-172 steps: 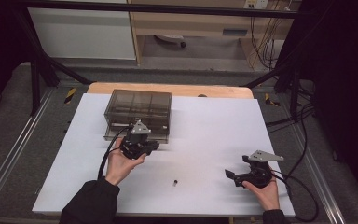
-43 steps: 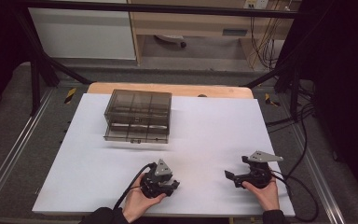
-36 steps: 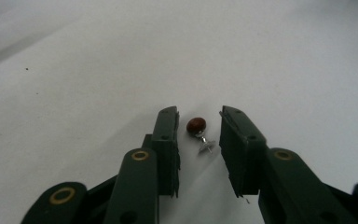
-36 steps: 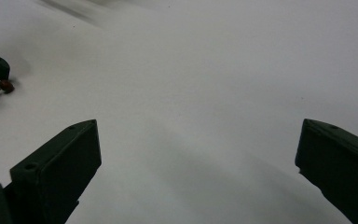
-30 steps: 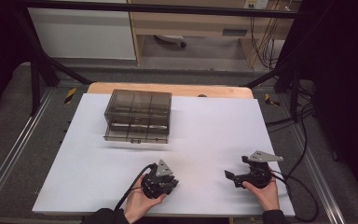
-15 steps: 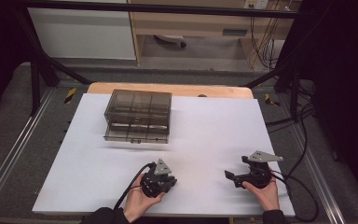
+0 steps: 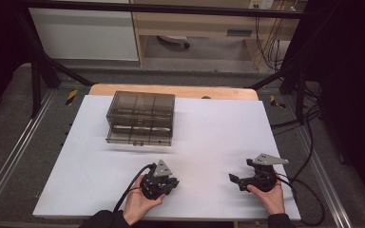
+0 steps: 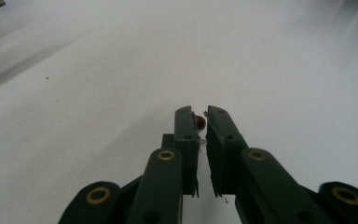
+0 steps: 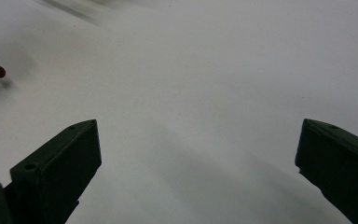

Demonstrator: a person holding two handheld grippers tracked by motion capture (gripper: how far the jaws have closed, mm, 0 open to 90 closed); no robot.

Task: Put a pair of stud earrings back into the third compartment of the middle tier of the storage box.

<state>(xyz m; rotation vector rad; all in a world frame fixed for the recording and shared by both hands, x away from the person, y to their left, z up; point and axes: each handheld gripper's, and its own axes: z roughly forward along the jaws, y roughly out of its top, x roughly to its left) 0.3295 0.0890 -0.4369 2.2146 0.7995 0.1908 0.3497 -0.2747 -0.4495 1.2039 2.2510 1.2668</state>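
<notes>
While the left gripper (image 8: 200, 122) sits low in the middle of its own view with its jaws drawn almost together, a small dark-red bead (image 8: 199, 122) is pinched at their tips, just above the white table (image 8: 270, 60). The pick looks done; next comes a steady carry to the smoky compartment box (image 7: 140, 118) at the upper left of the high view. The right gripper (image 7: 241, 180), lower right there, rests with jaws spread wide, holding nothing.
</notes>
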